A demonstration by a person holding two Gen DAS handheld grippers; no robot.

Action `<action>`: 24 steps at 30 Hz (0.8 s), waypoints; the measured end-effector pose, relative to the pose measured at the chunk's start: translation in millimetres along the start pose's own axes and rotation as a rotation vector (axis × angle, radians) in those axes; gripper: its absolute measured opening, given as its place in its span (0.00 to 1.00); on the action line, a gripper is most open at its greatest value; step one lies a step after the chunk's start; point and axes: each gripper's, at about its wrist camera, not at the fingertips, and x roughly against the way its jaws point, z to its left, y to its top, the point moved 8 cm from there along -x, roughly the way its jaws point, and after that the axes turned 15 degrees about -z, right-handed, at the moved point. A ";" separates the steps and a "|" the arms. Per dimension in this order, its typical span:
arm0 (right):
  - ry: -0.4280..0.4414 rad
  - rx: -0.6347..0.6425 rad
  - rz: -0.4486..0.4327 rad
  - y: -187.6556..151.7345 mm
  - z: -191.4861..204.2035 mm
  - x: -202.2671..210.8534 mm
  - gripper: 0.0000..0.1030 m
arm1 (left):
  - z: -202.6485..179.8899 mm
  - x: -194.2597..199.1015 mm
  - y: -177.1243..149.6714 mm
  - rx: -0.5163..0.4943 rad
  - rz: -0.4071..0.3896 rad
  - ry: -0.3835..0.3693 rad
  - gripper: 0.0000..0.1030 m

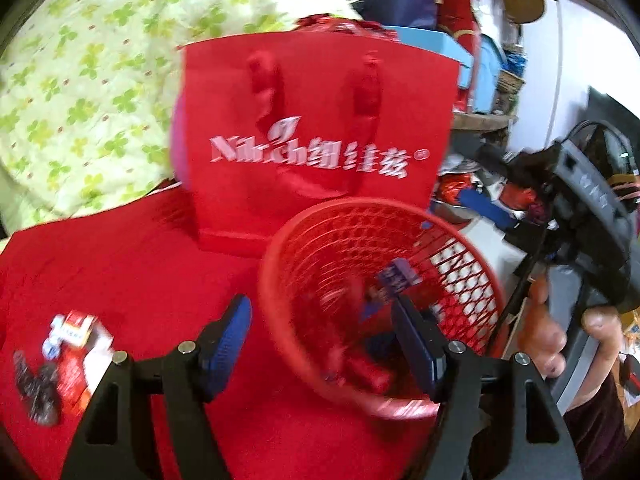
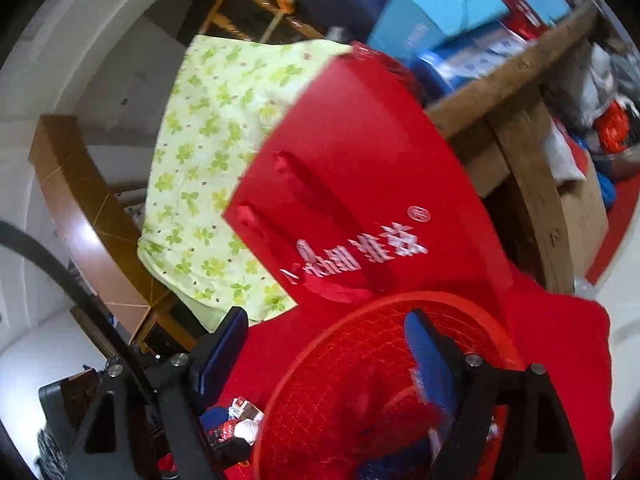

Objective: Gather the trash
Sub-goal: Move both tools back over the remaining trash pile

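Observation:
A red mesh basket (image 1: 288, 264) stands on a red cloth (image 1: 120, 272). My left gripper (image 1: 324, 336) hangs open over its near rim, with nothing pressed between the blue pads (image 1: 234, 328). A purple wrapper (image 1: 396, 276) is in the air inside the basket, above red wrappers (image 1: 368, 372) at the bottom. A red-and-white carton (image 1: 80, 344) and a black crumpled scrap (image 1: 36, 388) lie on the cloth to the left. My right gripper (image 2: 326, 352) is open too, one finger inside the basket (image 2: 360, 312) and one outside. Blurred red trash (image 2: 400, 412) lies beneath it.
A red gift bag (image 1: 320, 140) with white lettering stands just behind the basket. A green clover quilt (image 1: 80, 80) is piled at the left. A hand (image 1: 600, 332) grips the other tool at the right. A wooden table (image 2: 512, 92) carries blue boxes (image 2: 436, 8). More scraps (image 2: 244, 416) lie beside the basket.

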 end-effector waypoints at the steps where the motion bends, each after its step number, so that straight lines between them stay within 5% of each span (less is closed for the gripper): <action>1: 0.025 0.009 -0.013 -0.6 9.4 0.5 0.81 | 8.9 7.3 -3.4 0.011 0.004 0.018 0.71; 11: 0.288 0.087 -0.051 -33.3 120.8 -5.3 0.81 | 111.5 81.9 -46.1 0.063 0.001 0.278 0.76; 18: 0.390 0.140 0.101 -106.5 187.1 -29.0 0.81 | 202.7 134.3 -111.5 0.207 0.050 0.455 0.76; 24: 0.389 0.209 0.258 -172.6 216.5 -51.3 0.81 | 262.4 166.3 -152.8 0.314 0.063 0.572 0.76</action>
